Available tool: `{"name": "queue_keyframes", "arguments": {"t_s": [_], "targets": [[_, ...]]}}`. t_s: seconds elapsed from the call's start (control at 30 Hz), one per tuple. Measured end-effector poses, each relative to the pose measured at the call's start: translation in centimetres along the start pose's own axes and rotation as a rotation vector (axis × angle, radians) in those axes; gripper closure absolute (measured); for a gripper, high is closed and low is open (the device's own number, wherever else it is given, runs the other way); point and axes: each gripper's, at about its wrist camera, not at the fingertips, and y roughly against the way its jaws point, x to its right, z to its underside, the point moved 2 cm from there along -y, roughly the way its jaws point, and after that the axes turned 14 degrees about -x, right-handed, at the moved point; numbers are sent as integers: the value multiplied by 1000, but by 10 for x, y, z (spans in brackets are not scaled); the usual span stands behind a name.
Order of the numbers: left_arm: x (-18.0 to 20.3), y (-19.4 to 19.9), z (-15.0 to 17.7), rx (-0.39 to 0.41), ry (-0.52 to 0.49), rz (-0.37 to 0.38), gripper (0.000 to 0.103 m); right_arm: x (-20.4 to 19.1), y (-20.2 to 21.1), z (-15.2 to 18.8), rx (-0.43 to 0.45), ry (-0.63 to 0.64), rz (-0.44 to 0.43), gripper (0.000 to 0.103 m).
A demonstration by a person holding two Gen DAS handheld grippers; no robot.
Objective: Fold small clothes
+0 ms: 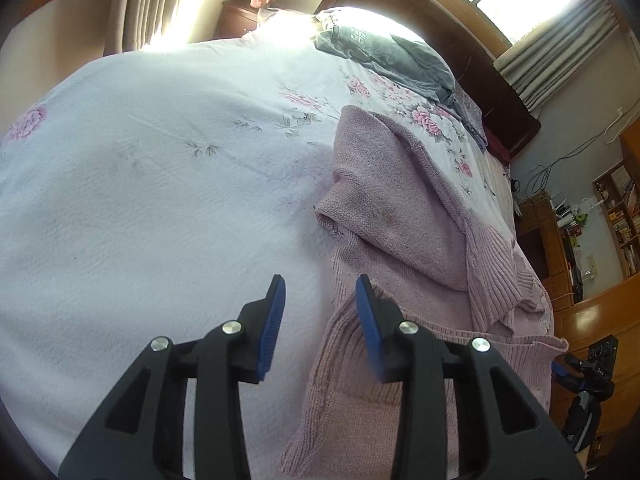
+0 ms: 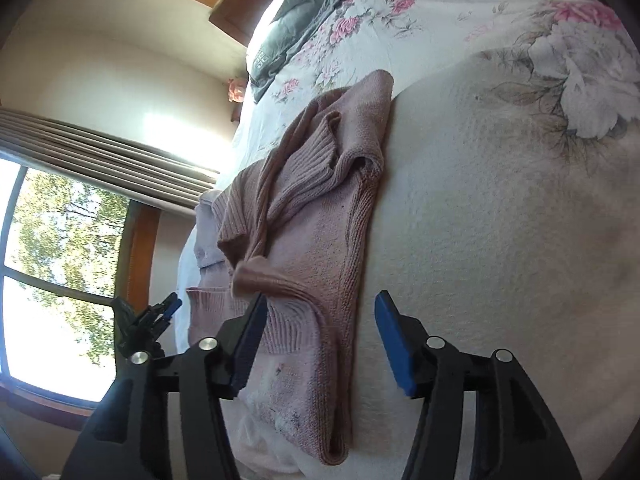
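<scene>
Left wrist view: left gripper (image 1: 320, 304) hangs released, blue pads (image 1: 272, 332) spread, nothing between them, just above the near edge of the pink knit sweater (image 1: 400, 248). Sweater lies on the right part of the bed, partly folded — one sleeve doubled over the body, ribbed cuff (image 1: 492, 276) bunched on top. Bedspread (image 1: 160, 200) is white, pebbly weave, faded pink flowers. Grey garment (image 1: 384, 52) is heaped near the wooden headboard (image 1: 460, 40), well apart. Right gripper (image 1: 560, 364) shows at the frame edge, too small to tell its state here.

Right wrist view: right gripper (image 2: 320, 320) is also released, jaws wide, straddling the sweater's long folded edge (image 2: 352, 280); a rolled bit of knit (image 2: 260, 276) sits just by the left pad. Fabric is a loose, soft knit with ribbed bands — likely to stretch and sag.

Judgement: next fold not yet gripped. To do it well, pinch through both layers at the edge rather than the top ply, take matching corners with both grippers, lift low, lay over without dragging the bedspread.
</scene>
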Motion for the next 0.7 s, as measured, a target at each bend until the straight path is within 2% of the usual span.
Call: {"name": "queue_keyframes", "arguments": {"t_s": [0.07,0.3,0.43,0.6,0.63,0.7], "targets": [[6,1,3,-2,-46,-29,66,-9,9,3,18,40,49,46],[30,-22,5,-37,-181,-127,54,-27,18,14,47,90,50,45],[38,-39,2,-64,-220,-162,54,-30,14,20,38,101,61,44],[49,-50,-3,-92,-252,-164,54,-32,7,23,19,110,89,44],[52,-51,-4,-92,-258,-163,55,-33,5,23,15,111,96,44],[55,-54,-4,-100,-263,-166,64,-35,2,22,7,121,113,44]]}}
